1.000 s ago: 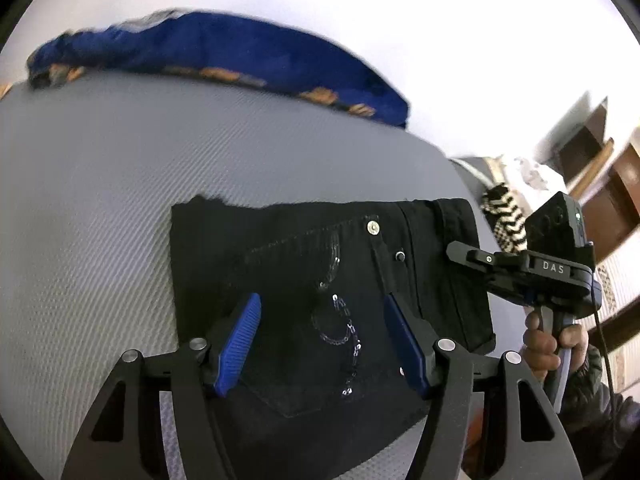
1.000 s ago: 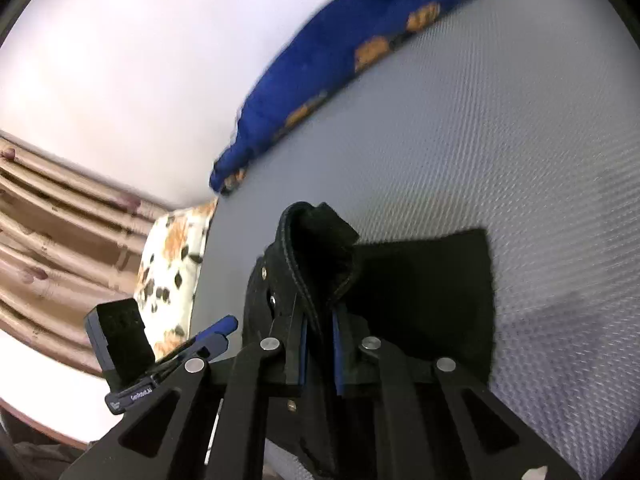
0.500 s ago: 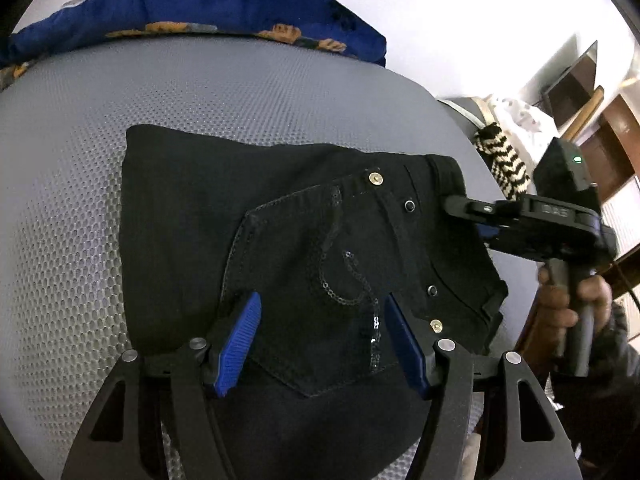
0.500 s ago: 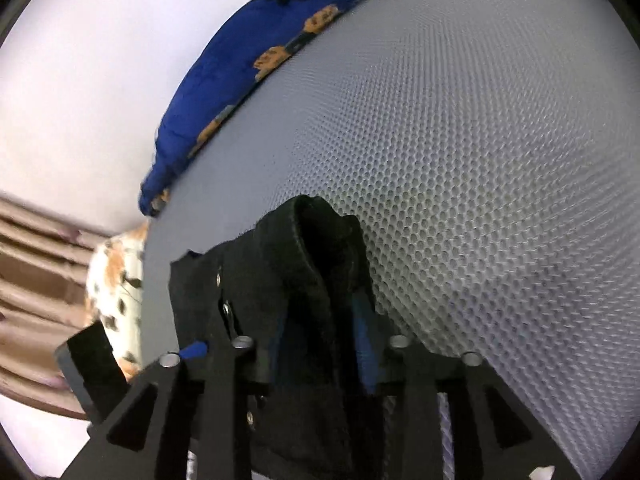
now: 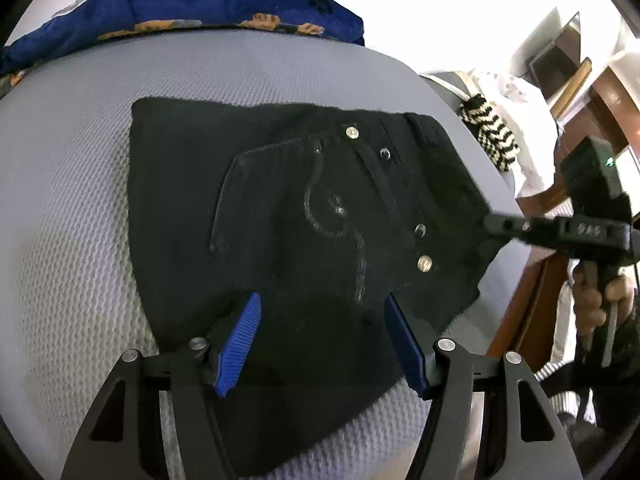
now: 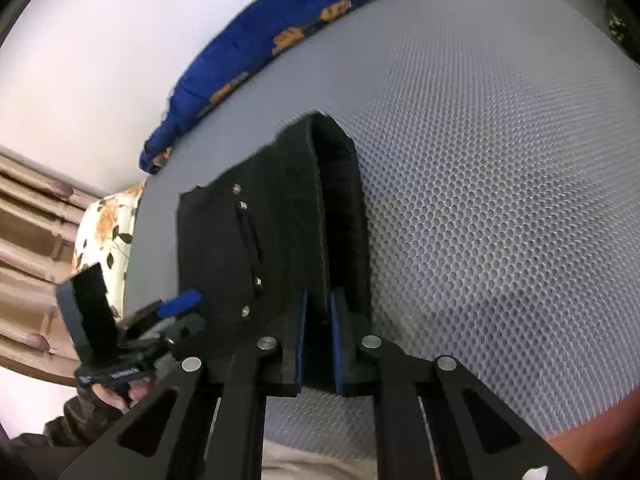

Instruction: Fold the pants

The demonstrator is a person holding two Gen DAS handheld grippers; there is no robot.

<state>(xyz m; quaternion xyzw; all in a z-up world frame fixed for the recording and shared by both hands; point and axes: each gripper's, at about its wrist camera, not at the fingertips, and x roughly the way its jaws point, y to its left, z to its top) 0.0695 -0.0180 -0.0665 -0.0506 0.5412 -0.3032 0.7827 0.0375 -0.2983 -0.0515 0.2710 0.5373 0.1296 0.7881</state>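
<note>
Folded black pants [image 5: 300,200] lie on the grey mesh mattress [image 5: 60,200], back pocket and rivets facing up. My left gripper [image 5: 322,340] hovers open over their near edge, blue pads wide apart, the cloth lying under them. My right gripper [image 6: 318,320] is closing; its pads press on the raised waistband fold of the pants [image 6: 224,240]. In the left wrist view the right gripper [image 5: 490,222] meets the pants' right edge, a hand on its handle. The left gripper [image 6: 168,312] shows at the pants' left corner in the right wrist view.
A blue blanket with orange prints [image 5: 200,4] lies along the mattress's far edge, also seen as a blue roll [image 6: 260,52]. A black-and-white striped cloth [image 5: 492,136] and wooden furniture [image 5: 580,80] are off to the right. A floral pillow [image 6: 104,232] sits beyond the left side.
The right gripper's pads opened a little on the waistband, then shut on it again, and it shifted sideways. The left gripper came down closer over the pants, still open.
</note>
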